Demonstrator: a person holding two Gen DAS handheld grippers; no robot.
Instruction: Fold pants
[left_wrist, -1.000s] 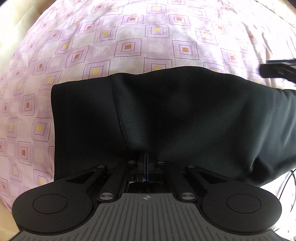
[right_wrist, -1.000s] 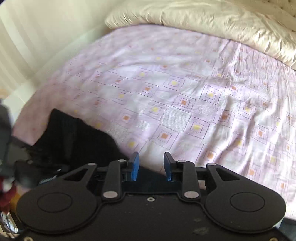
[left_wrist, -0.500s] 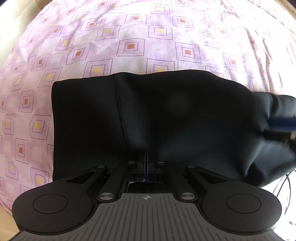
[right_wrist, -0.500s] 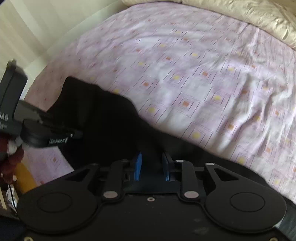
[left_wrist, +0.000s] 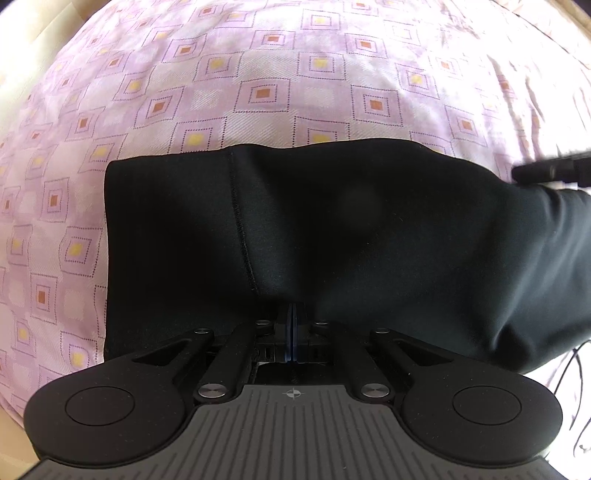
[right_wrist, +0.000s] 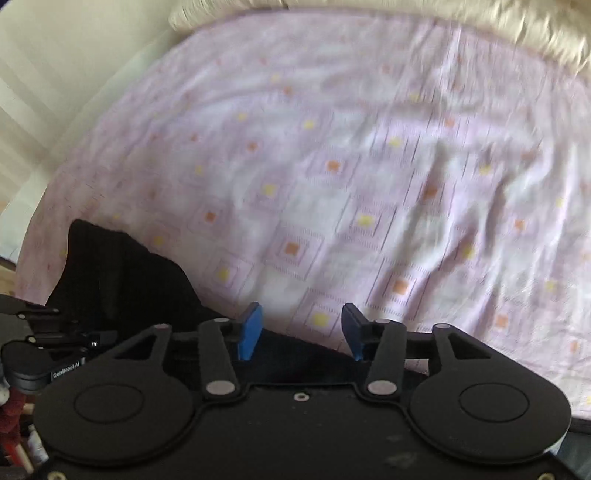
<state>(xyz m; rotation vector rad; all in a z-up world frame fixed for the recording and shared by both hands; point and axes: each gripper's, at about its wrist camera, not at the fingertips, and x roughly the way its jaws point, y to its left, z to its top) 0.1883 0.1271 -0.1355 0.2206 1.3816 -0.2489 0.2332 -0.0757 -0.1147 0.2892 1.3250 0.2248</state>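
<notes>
The black pants (left_wrist: 332, 229) lie folded across the near part of the bed, with a stitched seam running down their left part. My left gripper (left_wrist: 292, 325) is shut on the near edge of the pants. My right gripper (right_wrist: 301, 330) is open and empty, lifted above the pants' edge (right_wrist: 122, 284), with the fabric below and to its left. In the left wrist view the right gripper (left_wrist: 550, 168) shows as a dark blurred shape at the far right, above the pants.
The bed sheet (left_wrist: 280, 74) is pale purple with square patterns and spreads beyond the pants. A cream duvet (right_wrist: 406, 22) is bunched at the far end. A pale wall (right_wrist: 55, 74) runs along the left side. Cables (left_wrist: 569, 369) hang at the right edge.
My right gripper opened wider and lifted up off the pants, its view swinging back over the bare sheet. The left gripper stayed shut on the pants edge.
</notes>
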